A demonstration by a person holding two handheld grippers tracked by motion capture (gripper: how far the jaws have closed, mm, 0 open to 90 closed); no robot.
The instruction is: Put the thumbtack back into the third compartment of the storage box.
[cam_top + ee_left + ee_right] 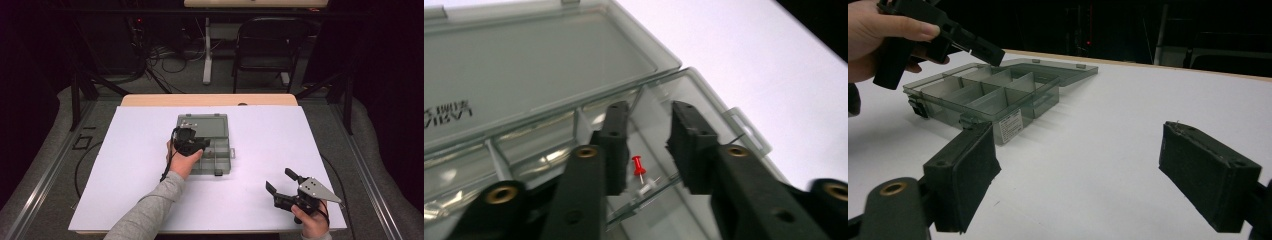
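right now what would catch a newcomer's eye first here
The open clear compartment box at the middle of the white table, lid laid flat. The left gripper hangs open over it, a red pushpin lying in the compartment below its fingers. The right gripper waits open, near the table's front right.

Overhead light washes the white counter [260,145] bright while the room behind sinks into darkness. Glare streaks the clear plastic box [574,100], and the near tongs [649,145] blur softly in close-up.
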